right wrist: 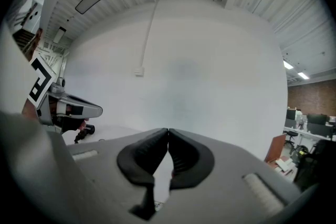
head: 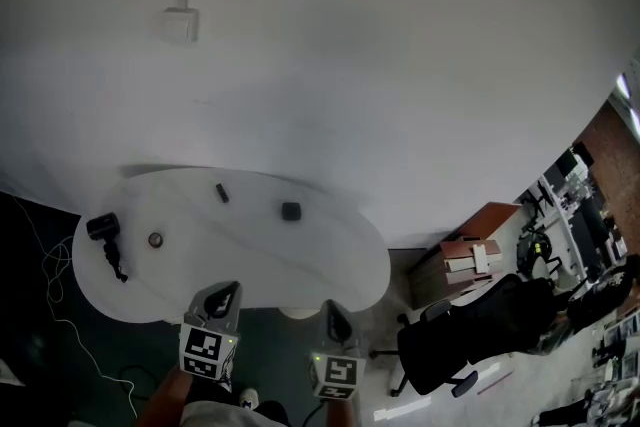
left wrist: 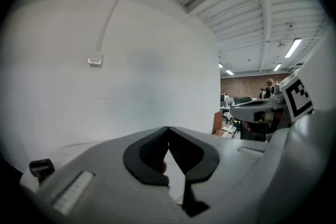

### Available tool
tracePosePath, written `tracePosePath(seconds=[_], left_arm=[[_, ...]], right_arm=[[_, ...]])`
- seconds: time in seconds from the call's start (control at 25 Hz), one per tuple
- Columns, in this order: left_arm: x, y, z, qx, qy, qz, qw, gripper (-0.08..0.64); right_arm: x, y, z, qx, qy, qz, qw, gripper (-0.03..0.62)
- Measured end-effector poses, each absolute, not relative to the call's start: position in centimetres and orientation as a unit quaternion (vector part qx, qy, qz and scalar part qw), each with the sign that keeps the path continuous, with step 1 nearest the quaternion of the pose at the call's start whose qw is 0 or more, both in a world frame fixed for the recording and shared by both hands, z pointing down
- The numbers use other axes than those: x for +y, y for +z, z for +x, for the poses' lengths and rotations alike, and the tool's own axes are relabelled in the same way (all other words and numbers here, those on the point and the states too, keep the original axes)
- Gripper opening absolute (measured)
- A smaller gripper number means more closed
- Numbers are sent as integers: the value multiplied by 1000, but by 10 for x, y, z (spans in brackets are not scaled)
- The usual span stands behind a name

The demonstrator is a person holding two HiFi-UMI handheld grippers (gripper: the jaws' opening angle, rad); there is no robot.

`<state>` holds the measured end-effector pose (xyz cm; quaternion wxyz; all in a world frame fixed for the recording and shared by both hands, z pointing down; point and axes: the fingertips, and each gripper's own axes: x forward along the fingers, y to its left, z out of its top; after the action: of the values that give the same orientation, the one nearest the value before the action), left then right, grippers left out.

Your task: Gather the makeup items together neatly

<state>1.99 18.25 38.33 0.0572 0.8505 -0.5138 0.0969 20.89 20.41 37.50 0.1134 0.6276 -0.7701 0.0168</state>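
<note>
Head view: lying well apart on the white table (head: pixel 330 255), a black stick (head: pixel 222 193), a black box (head: pixel 291 211) and a small round pot (head: pixel 155 239). At the left end, a black gadget (head: pixel 103 227) with a cord. Near the front edge, left gripper (head: pixel 228 291) and right gripper (head: pixel 333 311).

Left gripper view: jaws pressed together, holding nothing.

Right gripper view: jaws pressed together too, empty.

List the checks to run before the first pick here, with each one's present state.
1. Left gripper empty: ok, jaws together, nothing between them.
2. Right gripper empty: ok, jaws together.
3. Jaws open for a pick: not ok, both shut.
4. Items gathered: not ok; the dark stick, black square item and small round item lie apart on the white table.
5. What each item is: cannot tell, too small.
</note>
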Motion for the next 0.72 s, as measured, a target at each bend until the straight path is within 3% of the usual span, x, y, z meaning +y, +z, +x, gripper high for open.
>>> tracePosePath(seconds=[0.72], left_arm=[[116,387,-134,-583,84,806,66,11]], right_arm=[[107,369,46,-826,-1,551,117,6]])
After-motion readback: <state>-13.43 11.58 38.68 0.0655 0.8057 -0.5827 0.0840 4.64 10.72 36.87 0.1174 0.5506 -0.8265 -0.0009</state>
